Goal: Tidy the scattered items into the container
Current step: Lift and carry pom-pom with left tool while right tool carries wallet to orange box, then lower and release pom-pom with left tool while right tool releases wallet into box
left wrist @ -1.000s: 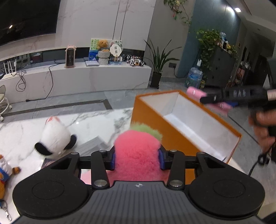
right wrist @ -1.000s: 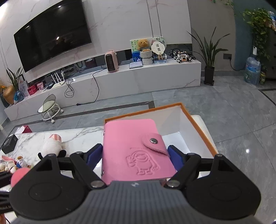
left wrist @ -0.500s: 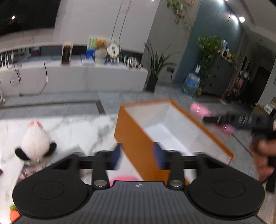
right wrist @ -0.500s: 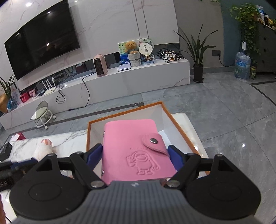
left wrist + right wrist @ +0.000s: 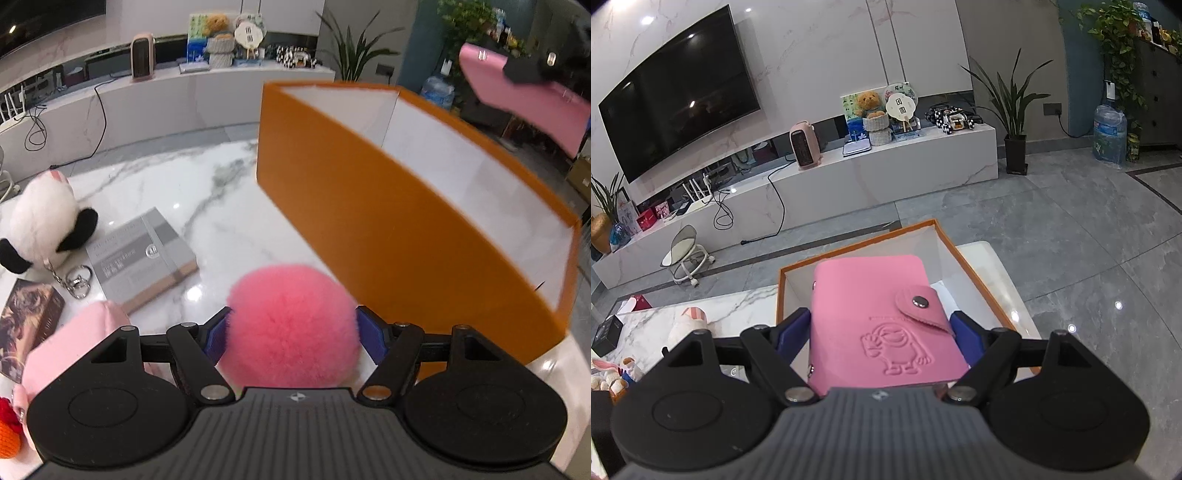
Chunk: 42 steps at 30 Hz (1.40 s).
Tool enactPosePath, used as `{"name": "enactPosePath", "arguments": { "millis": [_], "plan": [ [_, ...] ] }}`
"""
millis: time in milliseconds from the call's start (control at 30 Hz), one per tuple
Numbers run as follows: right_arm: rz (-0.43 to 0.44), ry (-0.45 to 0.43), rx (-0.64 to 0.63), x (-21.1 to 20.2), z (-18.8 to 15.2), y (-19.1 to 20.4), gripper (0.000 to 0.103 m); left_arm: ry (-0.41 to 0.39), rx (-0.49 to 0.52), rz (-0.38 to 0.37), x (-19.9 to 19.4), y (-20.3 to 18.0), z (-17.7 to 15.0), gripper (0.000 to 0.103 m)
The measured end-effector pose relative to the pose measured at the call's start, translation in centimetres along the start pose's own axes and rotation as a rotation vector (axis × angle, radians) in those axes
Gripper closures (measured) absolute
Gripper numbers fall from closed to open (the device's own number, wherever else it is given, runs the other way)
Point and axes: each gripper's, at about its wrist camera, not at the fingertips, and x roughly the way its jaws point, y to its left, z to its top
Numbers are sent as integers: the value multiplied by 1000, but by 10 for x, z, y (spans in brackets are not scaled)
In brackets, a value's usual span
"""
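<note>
My left gripper (image 5: 293, 334) is shut on a fluffy pink plush ball (image 5: 293, 328), low over the marble table (image 5: 221, 206) just left of the orange box (image 5: 388, 236). My right gripper (image 5: 882, 328) is shut on a pink card wallet (image 5: 882, 325) with a snap flap, held above the open orange box (image 5: 783, 288), whose inside is white. The wallet and right gripper show at the top right of the left wrist view (image 5: 524, 99).
A panda plush (image 5: 40, 218) with a keychain, a grey notebook (image 5: 140, 254), a dark booklet (image 5: 26, 321) and a pale pink plush (image 5: 74, 343) lie on the table to the left. A black box (image 5: 607, 334) and small toys (image 5: 609, 376) sit at the table's left end.
My left gripper dropped low beside the box, the pink plush still between its fingers. My right gripper with the wallet moved further over the box and rose slightly.
</note>
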Motion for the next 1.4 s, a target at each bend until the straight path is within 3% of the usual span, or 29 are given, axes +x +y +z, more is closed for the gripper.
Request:
{"name": "enactPosePath", "arguments": {
  "millis": [100, 200, 333, 800, 1033, 1400],
  "plan": [
    [1, 3, -5, 0, 0, 1, 20, 19, 7, 12, 6, -2, -4, 21],
    [0, 5, -7, -1, -1, 1, 20, 37, -2, 8, 10, 0, -7, 38],
    [-7, 9, -9, 0, -2, 0, 20, 25, -5, 5, 7, 2, -3, 47],
    [-62, 89, -33, 15, -11, -12, 20, -112, 46, -34, -52, -14, 54, 49],
    [-50, 100, -40, 15, -11, -15, 20, -166, 79, -40, -69, -31, 78, 49],
    [-64, 167, -71, 29, -16, -21, 20, -161, 112, -123, -57, -71, 110, 49]
  ]
}}
